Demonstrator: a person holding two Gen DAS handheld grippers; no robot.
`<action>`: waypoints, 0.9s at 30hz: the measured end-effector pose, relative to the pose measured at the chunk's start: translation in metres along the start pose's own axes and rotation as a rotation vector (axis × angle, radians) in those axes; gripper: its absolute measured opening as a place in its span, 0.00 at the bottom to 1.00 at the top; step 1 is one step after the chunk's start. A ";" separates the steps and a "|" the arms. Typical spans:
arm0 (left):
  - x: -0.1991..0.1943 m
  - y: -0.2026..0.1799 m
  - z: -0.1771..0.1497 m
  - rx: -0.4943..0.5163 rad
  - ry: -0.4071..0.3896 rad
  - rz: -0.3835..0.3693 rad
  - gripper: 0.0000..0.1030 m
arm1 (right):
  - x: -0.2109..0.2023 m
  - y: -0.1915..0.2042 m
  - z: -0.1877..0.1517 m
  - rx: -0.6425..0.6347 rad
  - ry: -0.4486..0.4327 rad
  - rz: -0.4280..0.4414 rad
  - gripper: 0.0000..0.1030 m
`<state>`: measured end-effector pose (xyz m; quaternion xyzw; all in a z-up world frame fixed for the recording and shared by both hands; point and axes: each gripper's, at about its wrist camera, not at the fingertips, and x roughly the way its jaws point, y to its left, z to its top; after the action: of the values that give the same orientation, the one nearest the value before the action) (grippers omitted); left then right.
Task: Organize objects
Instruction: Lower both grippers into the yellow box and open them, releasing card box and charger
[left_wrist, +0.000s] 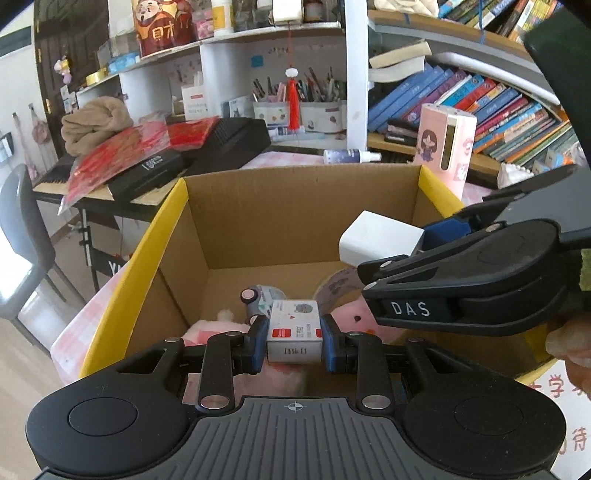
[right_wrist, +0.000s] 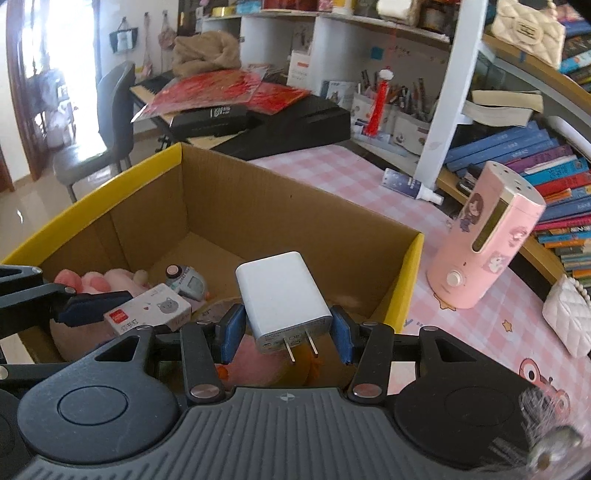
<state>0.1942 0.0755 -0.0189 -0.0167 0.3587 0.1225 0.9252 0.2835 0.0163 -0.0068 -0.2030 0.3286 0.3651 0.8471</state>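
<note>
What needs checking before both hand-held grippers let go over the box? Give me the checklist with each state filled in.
1. Left hand-held gripper clamped on the small printed box: ok.
2. Right hand-held gripper holding the white charger: ok; the pads flank it and it hangs there, prongs toward the camera.
3. Both items above the cardboard box opening: ok.
4. Landing spot free: not ok; a pink plush toy and a small grey gadget already lie on the floor.
5. Grippers clear of each other: cannot tell; they are close together.
6. Pink humidifier outside the drop path: ok.
</note>
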 end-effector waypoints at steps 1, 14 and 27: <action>0.002 -0.001 0.000 0.003 0.007 0.002 0.28 | 0.002 0.001 0.001 -0.013 0.007 0.002 0.46; 0.009 -0.002 -0.002 0.001 0.027 0.018 0.28 | 0.011 0.010 0.003 -0.106 0.075 0.011 0.46; -0.017 0.003 -0.005 -0.009 -0.056 0.013 0.59 | -0.007 0.004 -0.001 -0.029 0.002 0.003 0.51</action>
<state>0.1784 0.0745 -0.0114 -0.0154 0.3323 0.1304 0.9340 0.2761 0.0148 -0.0028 -0.2151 0.3244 0.3707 0.8433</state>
